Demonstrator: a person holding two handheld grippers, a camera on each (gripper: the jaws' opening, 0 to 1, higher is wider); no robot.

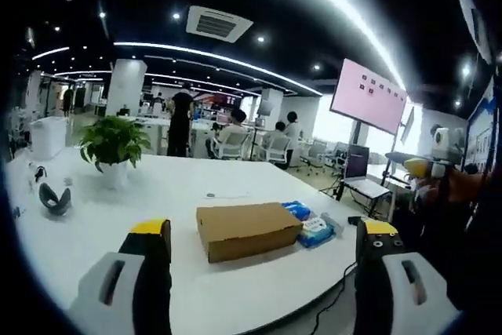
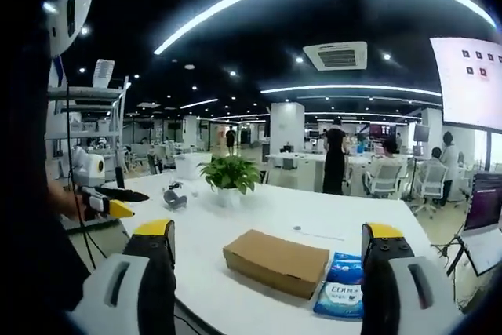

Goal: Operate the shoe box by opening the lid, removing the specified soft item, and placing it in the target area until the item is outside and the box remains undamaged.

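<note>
Closed box (image 1: 248, 230) mid-table (image 1: 180, 186), blue packs (image 1: 312, 227) touching its side, bare white top all round. Both grippers (image 1: 263, 260) (image 2: 267, 260) held back, jaws apart.

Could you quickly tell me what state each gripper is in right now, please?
Left gripper: open, holding nothing, jaws wide apart short of the closed shoe box.
Right gripper: open, holding nothing.
</note>
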